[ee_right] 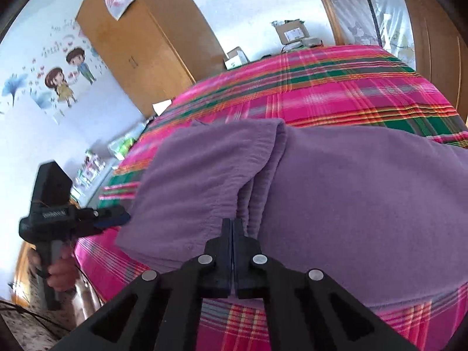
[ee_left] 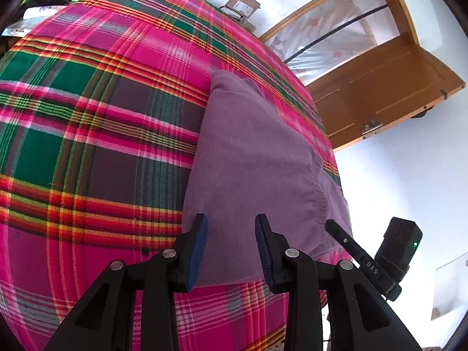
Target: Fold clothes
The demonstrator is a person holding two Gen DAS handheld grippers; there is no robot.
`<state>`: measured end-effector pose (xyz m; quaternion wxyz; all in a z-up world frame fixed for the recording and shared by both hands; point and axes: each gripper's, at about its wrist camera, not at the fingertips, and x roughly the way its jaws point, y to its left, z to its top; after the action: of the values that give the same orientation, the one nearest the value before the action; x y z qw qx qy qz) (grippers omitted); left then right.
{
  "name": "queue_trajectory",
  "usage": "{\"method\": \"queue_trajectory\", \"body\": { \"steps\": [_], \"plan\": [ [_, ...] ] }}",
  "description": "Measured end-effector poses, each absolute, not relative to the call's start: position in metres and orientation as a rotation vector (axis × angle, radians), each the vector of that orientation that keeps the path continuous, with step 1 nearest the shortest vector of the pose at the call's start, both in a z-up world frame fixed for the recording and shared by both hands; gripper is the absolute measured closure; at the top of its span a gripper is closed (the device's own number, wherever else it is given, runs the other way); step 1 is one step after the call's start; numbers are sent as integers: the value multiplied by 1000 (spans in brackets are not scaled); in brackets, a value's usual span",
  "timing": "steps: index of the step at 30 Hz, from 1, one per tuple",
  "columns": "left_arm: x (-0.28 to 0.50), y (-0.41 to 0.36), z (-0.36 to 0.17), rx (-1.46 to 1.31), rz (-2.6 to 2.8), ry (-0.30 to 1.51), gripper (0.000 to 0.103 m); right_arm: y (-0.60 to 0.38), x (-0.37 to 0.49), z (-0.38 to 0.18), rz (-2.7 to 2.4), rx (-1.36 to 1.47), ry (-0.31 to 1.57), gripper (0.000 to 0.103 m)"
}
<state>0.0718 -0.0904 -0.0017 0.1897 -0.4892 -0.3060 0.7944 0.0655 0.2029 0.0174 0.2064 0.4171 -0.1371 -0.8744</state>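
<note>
Plaid blanket (ee_left: 96, 122) in pink, green and red covers the bed, and on it lies a purple garment (ee_left: 248, 152), folded into a long shape near the bed's right edge as the left wrist view shows it. The left gripper (ee_left: 231, 245) hovers over the garment's near end; its jaws stand apart, with the cloth under them but nothing pinched. Just to the right in that view the right gripper (ee_left: 377, 254) shows from the side by the bed's edge, and beyond it a wooden door (ee_left: 389, 93) stands against the white wall.

In the right wrist view, a hand (ee_right: 60, 272) at the far left holds the left gripper (ee_right: 114, 218), which reaches toward the garment's (ee_right: 336, 199) left edge. At the middle, the right gripper (ee_right: 232, 228) points down at the cloth with its jaws closed flat together; no cloth shows between them. Its tips sit at a bunched fold in the garment.
</note>
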Motion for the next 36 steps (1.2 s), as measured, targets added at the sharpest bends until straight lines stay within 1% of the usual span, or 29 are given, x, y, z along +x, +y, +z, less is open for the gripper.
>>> {"method": "queue_trajectory", "body": {
  "steps": [3,6,8,9,10,13,14,15,20,25,26,27,28,29,32,33,34,36],
  "plan": [
    [73,-91,-2,-1377,2229,-860,68,210,64,11,-2463,1209,-422,103],
    [74,-92,-1,-1377,2231,-856,68,208,68,16,-2427,1148,-495,100],
    [75,-93,-1,-1377,2232,-857,68,199,68,24,-2395,1083,-503,87],
    [76,-93,-1,-1375,2232,-857,68,193,66,23,-2385,1091,-478,75],
    [77,-94,-1,-1375,2231,-858,68,186,64,22,-2375,1100,-454,72],
    [78,-95,-4,-1375,2223,-873,68,172,61,16,-2399,1142,-383,74],
    [78,-95,-4,-1378,2221,-875,68,169,61,14,-2414,1158,-361,87],
    [79,-97,-5,-1377,2217,-877,68,169,62,14,-2420,1161,-352,102],
    [80,-96,-3,-1378,2215,-870,68,178,68,19,-2472,1167,-341,103],
    [83,-98,-4,-1376,2208,-883,68,185,62,15,-2447,1163,-430,100],
    [83,-99,-4,-1376,2208,-883,68,183,60,13,-2428,1172,-442,90],
    [84,-99,-4,-1375,2210,-882,68,181,58,10,-2409,1182,-453,71],
    [85,-100,-4,-1375,2211,-882,68,178,56,6,-2399,1198,-450,65],
    [86,-101,-4,-1374,2212,-882,68,175,56,2,-2391,1212,-446,63],
    [87,-103,-6,-1376,2208,-887,68,174,60,3,-2420,1196,-414,63],
    [87,-103,-6,-1375,2208,-888,68,174,60,4,-2430,1199,-411,71],
    [87,-103,-6,-1376,2207,-886,68,174,61,4,-2440,1201,-406,90],
    [87,-103,-6,-1378,2208,-881,68,177,65,4,-2448,1189,-399,93]
  ]
}}
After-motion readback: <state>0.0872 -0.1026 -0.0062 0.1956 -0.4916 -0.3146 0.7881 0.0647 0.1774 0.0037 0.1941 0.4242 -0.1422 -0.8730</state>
